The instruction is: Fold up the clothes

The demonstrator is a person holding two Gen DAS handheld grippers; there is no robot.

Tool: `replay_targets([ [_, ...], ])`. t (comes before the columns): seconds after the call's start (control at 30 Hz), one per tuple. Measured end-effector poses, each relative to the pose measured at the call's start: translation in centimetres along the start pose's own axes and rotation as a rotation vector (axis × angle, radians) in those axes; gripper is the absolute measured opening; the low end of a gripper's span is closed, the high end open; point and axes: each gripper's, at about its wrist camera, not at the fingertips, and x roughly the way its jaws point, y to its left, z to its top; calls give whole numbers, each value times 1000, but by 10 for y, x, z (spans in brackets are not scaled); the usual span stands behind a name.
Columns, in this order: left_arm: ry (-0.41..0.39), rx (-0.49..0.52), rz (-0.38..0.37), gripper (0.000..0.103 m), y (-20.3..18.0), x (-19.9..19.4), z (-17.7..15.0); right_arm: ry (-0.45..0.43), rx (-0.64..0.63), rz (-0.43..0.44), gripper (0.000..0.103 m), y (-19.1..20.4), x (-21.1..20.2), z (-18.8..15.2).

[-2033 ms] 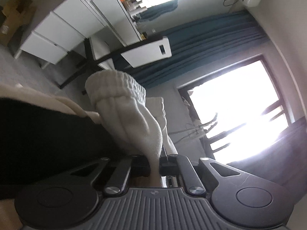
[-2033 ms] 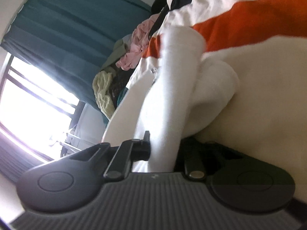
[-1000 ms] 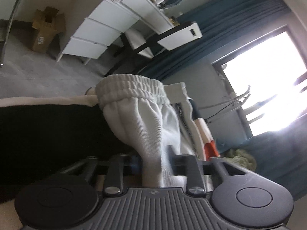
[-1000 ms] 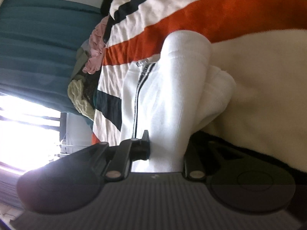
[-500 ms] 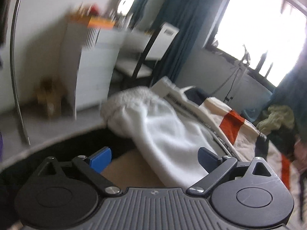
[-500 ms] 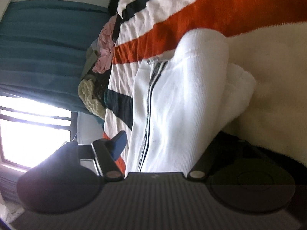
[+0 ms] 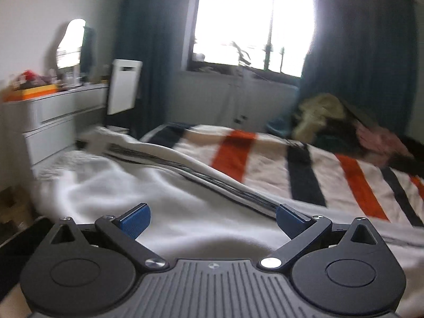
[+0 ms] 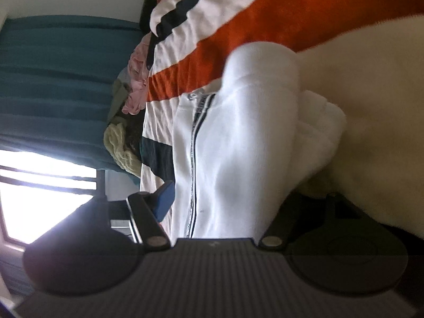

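Note:
White trousers with a black side stripe [image 7: 164,198] lie folded on the striped bed cover [image 7: 265,164]. My left gripper [image 7: 212,218] hovers just above them, open, its blue pads [image 7: 133,218] wide apart and empty. In the rolled right wrist view the same white trousers [image 8: 238,145] lie between the spread jaws of my right gripper [image 8: 230,198], which is open. Its left blue pad [image 8: 164,198] shows beside the cloth; the other pad is hidden behind the fabric.
A heap of unfolded clothes [image 7: 344,124] sits at the bed's far right corner. A white dresser [image 7: 61,116] with small items stands on the left beside a white heater [image 7: 124,90]. Dark curtains [image 7: 153,53] frame a bright window. A cream blanket [image 8: 371,92] lies under the trousers.
Both grippers were shut on the white trousers and have let go, now standing open. The left gripper has swung level and drawn back over the laid-down cloth.

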Motion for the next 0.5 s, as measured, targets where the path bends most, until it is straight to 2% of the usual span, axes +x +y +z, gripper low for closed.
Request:
replay_targets([
  [0.17, 106, 140, -7, 102, -34, 33, -23, -18, -35, -10, 69, 2, 0, -1],
  [0.4, 249, 183, 2, 103, -38, 72, -49, -60, -126, -41, 71, 12, 0, -3],
  [0.5, 262, 180, -1, 103, -36, 73, -51, -78, -165, -54, 71, 16, 0, -4],
])
